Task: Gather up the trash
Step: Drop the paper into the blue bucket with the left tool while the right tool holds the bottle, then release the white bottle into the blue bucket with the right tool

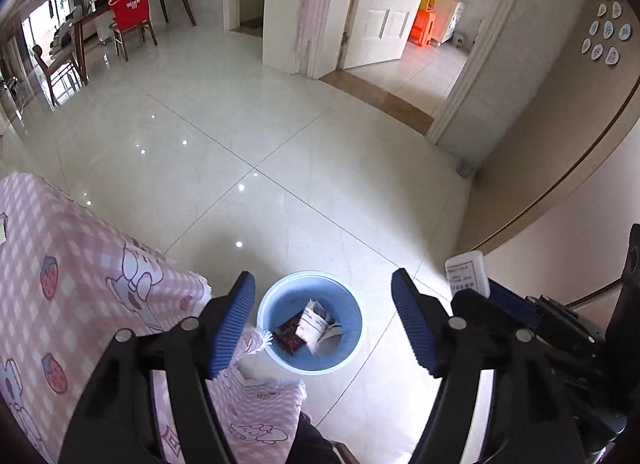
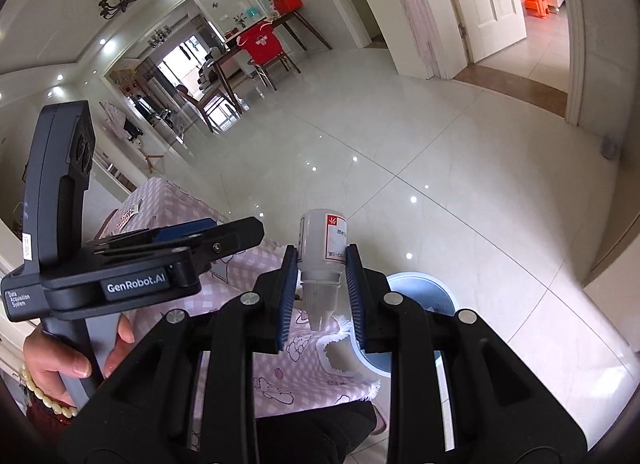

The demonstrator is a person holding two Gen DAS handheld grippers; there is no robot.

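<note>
A round blue bin (image 1: 310, 360) stands on the floor beside the table corner. In it lie a white packet (image 1: 314, 322) and a dark red wrapper (image 1: 289, 336). My left gripper (image 1: 324, 276) hangs above the bin, open, with nothing between its blue pads. My right gripper (image 2: 321, 251) is shut on a small white bottle (image 2: 322, 244) with a red-marked label, its ribbed cap toward the camera. The bottle (image 1: 467, 272) also shows at the right of the left wrist view. Part of the bin (image 2: 424, 288) shows behind the right finger.
A table with a pink checked cartoon cloth (image 1: 80, 264) lies at the left, its frayed corner reaching over the bin's edge. Glossy white floor tiles (image 1: 280, 123) stretch ahead to open doorways (image 1: 420, 63). A dining table and chairs (image 1: 132, 19) stand far back. A hand (image 2: 60, 368) holds the left tool.
</note>
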